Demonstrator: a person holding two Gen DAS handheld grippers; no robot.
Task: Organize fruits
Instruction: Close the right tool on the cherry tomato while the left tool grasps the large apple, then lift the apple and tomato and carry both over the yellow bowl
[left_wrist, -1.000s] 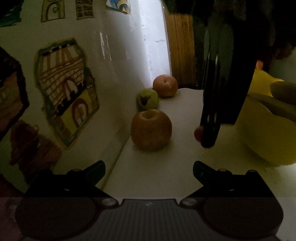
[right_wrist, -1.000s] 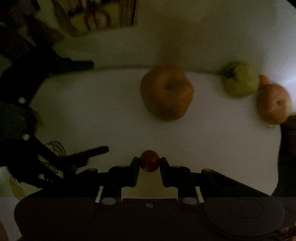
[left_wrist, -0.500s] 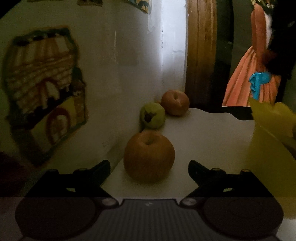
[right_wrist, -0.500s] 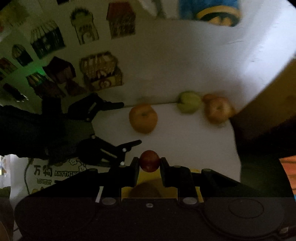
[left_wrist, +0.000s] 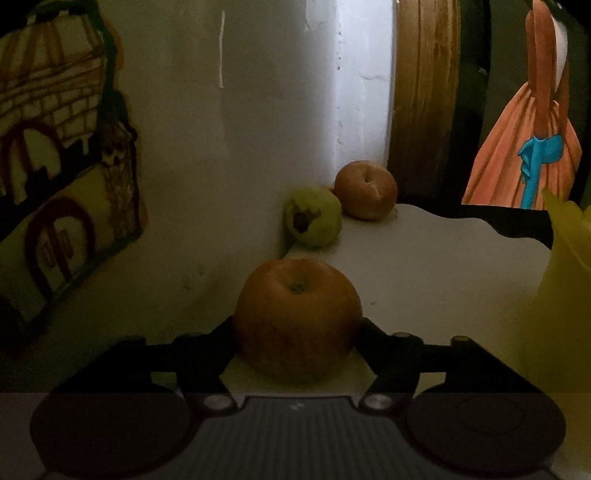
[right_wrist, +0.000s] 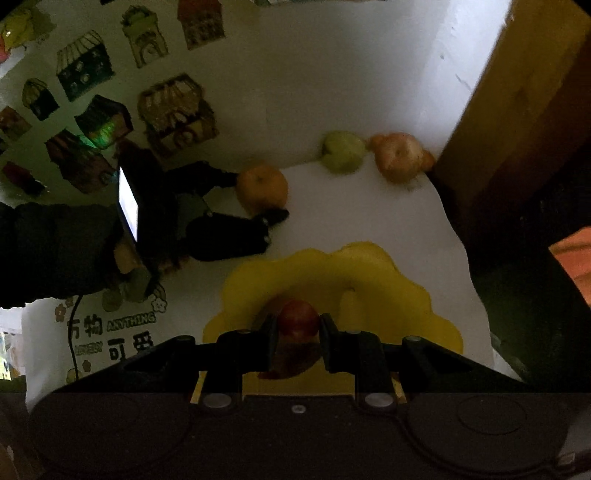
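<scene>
An orange-brown apple (left_wrist: 295, 317) rests on the white table (left_wrist: 424, 266) next to the wall. My left gripper (left_wrist: 295, 328) is shut on it, one finger pressed to each side. From the right wrist view the same apple (right_wrist: 262, 188) sits between the left gripper's fingers (right_wrist: 275, 215). My right gripper (right_wrist: 298, 325) is shut on a small red fruit (right_wrist: 298, 319) and holds it above the yellow scalloped bowl (right_wrist: 369, 266). A green fruit (left_wrist: 314, 216) and a reddish apple (left_wrist: 365, 190) lie in the far corner.
The wall with house drawings (left_wrist: 55, 177) runs along the table's left side. A wooden door frame (left_wrist: 421, 103) stands beyond the far corner. The yellow bowl (left_wrist: 561, 280) is at the right. A printed white bag (right_wrist: 107, 332) lies by the table's near left.
My left gripper moved forward to the orange-brown apple and its fingers closed on the sides. My right gripper rose and drew back with the red fruit, now over the yellow bowl.
</scene>
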